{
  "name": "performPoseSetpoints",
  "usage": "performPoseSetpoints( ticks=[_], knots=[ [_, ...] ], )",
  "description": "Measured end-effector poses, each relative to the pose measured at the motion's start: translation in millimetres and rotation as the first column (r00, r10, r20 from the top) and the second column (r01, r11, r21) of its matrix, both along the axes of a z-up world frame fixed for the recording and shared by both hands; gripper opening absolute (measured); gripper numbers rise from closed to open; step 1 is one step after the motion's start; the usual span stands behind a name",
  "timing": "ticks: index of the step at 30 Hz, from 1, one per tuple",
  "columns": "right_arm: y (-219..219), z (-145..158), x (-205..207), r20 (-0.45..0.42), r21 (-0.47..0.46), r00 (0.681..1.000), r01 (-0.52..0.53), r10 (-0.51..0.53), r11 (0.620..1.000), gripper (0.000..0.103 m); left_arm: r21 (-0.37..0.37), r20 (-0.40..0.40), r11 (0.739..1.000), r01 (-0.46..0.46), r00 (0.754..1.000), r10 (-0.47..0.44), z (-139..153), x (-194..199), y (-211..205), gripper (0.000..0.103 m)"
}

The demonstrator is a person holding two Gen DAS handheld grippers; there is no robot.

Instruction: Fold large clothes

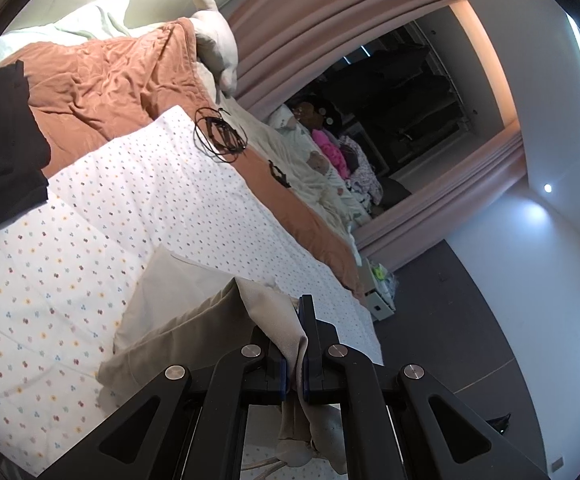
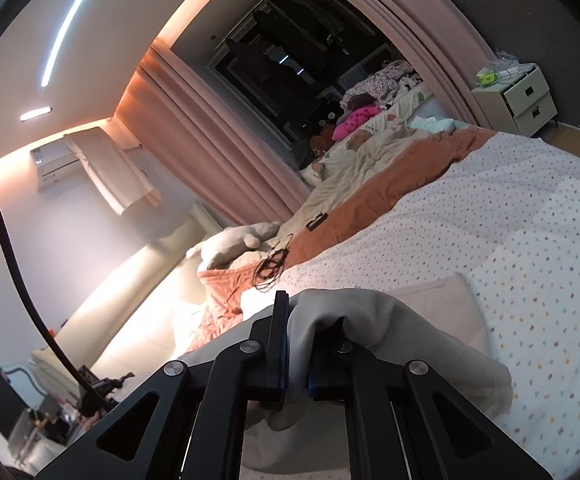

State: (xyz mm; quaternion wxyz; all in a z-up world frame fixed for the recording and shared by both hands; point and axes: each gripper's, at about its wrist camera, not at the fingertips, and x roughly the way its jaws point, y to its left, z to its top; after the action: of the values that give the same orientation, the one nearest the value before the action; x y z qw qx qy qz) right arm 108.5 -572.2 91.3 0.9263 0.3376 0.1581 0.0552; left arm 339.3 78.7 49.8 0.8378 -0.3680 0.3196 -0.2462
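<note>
left gripper (image 1: 297, 354): jaws clamped on a fold of the beige garment (image 1: 194, 320), cloth bunched between the pads | garment: draped from both grippers over the dotted sheet (image 1: 90, 220) on the bed | black cable coil (image 1: 220, 134): near the rust quilt (image 1: 110, 80) | right gripper (image 2: 295, 344): pinched shut on the garment's grey-beige edge, fabric spilling over its right finger

Two tilted wrist views close over the bed (image 1: 90, 208); shared bedspread, curtain (image 2: 210, 152), black cable (image 1: 220, 136).
</note>
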Motion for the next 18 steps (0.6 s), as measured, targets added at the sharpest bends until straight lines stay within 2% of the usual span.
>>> performPoseSetpoints(
  ticks=[10, 18],
  knots=[
    [-11.5, -8.1, 64.3, -0.052, -0.036, 0.998, 0.037, -0.039, 0.999, 0.007, 0.05, -0.038, 0.999, -0.02, 0.999, 0.022, -15.1, 55.0, -16.8, 0.004],
    [-26.7, -32.3, 113.8, -0.112, -0.035, 0.992, 0.054, -0.057, 0.998, 0.007, 0.092, -0.08, 0.995, -0.024, 0.996, 0.031, -40.0, 113.6, -37.1, 0.004]
  ],
)
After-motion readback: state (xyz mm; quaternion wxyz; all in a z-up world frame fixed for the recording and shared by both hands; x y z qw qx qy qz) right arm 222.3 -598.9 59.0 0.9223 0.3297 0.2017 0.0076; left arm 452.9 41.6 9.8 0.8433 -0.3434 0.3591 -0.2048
